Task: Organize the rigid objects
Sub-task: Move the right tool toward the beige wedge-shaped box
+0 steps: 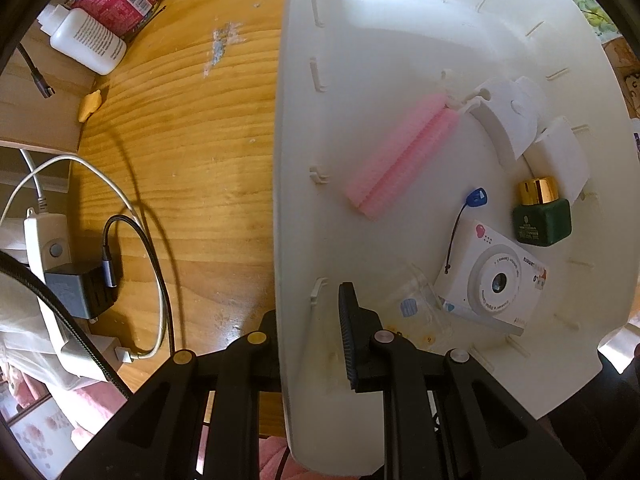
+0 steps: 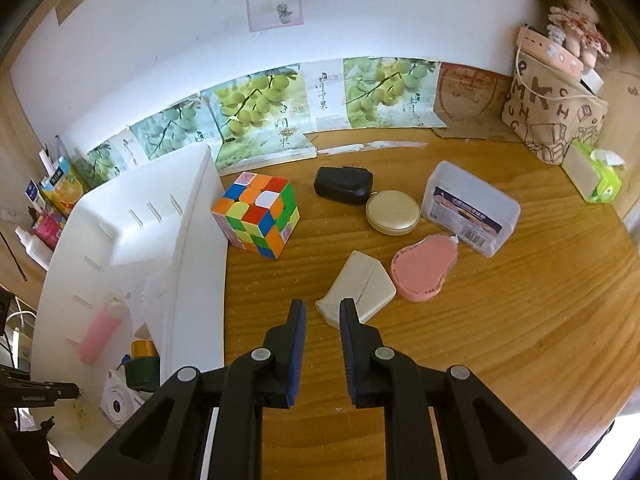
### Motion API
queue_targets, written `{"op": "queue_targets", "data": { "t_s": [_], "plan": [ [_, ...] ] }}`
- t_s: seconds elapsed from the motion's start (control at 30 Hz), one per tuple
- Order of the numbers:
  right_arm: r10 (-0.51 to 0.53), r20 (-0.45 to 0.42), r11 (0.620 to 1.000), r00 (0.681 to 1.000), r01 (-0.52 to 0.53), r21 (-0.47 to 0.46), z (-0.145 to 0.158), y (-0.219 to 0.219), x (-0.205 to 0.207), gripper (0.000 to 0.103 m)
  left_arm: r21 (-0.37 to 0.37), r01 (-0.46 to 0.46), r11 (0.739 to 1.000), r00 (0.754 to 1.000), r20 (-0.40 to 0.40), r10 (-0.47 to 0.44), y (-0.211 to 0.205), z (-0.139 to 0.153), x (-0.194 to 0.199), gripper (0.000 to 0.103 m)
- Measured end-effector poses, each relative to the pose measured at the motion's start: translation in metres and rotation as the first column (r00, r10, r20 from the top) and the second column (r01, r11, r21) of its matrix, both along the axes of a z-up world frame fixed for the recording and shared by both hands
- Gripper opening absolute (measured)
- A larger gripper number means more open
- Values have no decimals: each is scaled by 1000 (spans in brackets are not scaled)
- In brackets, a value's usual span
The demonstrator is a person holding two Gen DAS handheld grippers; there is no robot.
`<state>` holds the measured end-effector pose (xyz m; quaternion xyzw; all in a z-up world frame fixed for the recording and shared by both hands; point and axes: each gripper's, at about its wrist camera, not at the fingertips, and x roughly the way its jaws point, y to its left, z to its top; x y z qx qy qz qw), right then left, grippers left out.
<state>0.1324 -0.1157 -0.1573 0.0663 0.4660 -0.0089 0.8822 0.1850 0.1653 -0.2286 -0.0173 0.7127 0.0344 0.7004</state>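
Note:
My left gripper (image 1: 308, 320) is shut on the wall of the white bin (image 1: 360, 40); one finger (image 1: 349, 332) is inside and the other is hidden outside. In the bin lie a pink roller (image 1: 400, 156), a green bottle with a gold cap (image 1: 540, 216), a white toy camera (image 1: 496, 276) and white blocks (image 1: 508, 120). My right gripper (image 2: 322, 314) hovers shut and empty above the wooden table (image 2: 500, 340), just in front of a beige wedge (image 2: 366, 280). Beyond it lie a pink pear-shaped case (image 2: 424, 272), a colour cube (image 2: 256, 216), a black charger (image 2: 342, 184), a round gold case (image 2: 392, 212) and a clear box (image 2: 468, 212).
The white bin (image 2: 132, 240) stands left of the cube. A patterned bag (image 2: 556, 112) and a tissue pack (image 2: 596, 176) sit at the back right. Left of the bin are a white bottle (image 1: 86, 42), a power strip (image 1: 44, 240) and looping cables (image 1: 160, 280).

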Motion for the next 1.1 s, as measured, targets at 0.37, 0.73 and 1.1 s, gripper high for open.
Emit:
{"op": "queue_targets", "data": {
  "t_s": [0.37,0.73,1.1],
  "plan": [
    [-46,26,994,999,44,102,-10,-10,-9,62,-13,4,1000,1000,4,-4,4,1,-2,18],
    [-160,15,964,987,153,215,-36,-27,1,79,-18,-1,1000,1000,-3,1,6,-2,3,18],
    [-144,-20,987,989,145,75,-56,-15,26,79,-17,-13,1000,1000,-11,13,9,-5,6,18]
  ]
}}
